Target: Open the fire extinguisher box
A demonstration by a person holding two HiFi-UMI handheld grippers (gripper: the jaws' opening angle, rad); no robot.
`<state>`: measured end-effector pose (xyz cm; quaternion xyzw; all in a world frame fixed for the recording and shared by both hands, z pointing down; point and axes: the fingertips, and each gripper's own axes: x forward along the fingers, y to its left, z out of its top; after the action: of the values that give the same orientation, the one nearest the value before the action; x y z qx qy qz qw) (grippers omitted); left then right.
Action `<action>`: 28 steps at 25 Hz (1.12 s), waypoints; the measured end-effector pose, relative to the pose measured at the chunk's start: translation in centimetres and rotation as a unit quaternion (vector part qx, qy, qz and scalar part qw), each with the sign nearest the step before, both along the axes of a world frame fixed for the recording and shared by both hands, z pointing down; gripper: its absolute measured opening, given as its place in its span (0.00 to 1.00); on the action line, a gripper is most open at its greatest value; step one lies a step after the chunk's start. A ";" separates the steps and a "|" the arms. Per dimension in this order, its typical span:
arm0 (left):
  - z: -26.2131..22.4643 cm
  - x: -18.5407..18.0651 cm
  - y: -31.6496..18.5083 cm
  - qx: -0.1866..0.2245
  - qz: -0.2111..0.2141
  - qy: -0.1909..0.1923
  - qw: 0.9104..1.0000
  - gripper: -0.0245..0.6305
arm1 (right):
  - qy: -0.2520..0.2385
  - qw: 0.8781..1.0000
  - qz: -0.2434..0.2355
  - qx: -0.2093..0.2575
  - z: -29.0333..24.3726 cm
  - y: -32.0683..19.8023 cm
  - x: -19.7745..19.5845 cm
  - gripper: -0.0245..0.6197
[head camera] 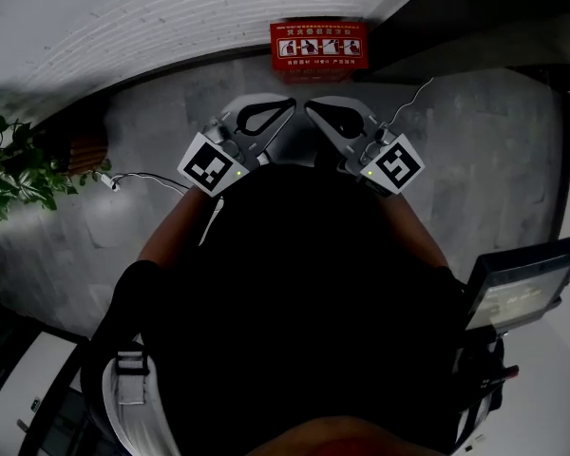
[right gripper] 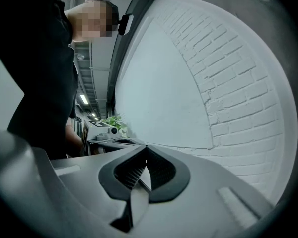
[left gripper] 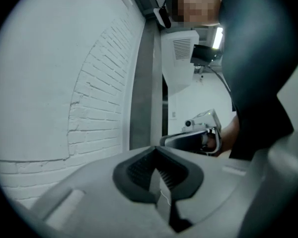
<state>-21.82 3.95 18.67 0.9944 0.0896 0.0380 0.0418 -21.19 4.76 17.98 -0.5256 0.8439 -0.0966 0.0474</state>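
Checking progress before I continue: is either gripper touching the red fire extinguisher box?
No, in the head view the left gripper and right gripper hover short of the fire extinguisher box, with grey floor between.

Red fire extinguisher box (head camera: 318, 42), white-lettered; white brick-patterned wall (head camera: 123, 17); grey floor (head camera: 475, 141); green plant (head camera: 14, 174); black-and-white square markers (head camera: 209, 166) on the pale grey left hand-held gripper (head camera: 290, 104) and right hand-held gripper (head camera: 310, 106).

Looking steeply down from head onto left gripper (head camera: 290, 104) and right gripper (head camera: 310, 105), upper centre. Riding close behind the jaws, facing level, both showing brick wall (left gripper: 94, 108).
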 end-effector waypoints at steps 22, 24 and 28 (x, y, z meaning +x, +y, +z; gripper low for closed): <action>0.5 14.1 1.1 -0.026 -0.142 -0.067 0.987 0.04 | -0.042 0.994 -0.098 -0.025 1.6 0.0 16.2 0.05; 0.9 13.9 0.3 -0.023 -0.137 -0.063 0.988 0.04 | -0.041 0.994 -0.095 -0.032 2.2 -0.8 16.0 0.05; 1.8 13.5 -1.6 -0.024 -0.117 -0.054 0.991 0.04 | -0.042 0.995 -0.075 -0.043 2.8 -2.8 15.9 0.05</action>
<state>-8.30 2.37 20.50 0.9932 -0.0292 0.0845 0.0747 -5.31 1.92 20.76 -0.4581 0.8733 -0.1575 0.0528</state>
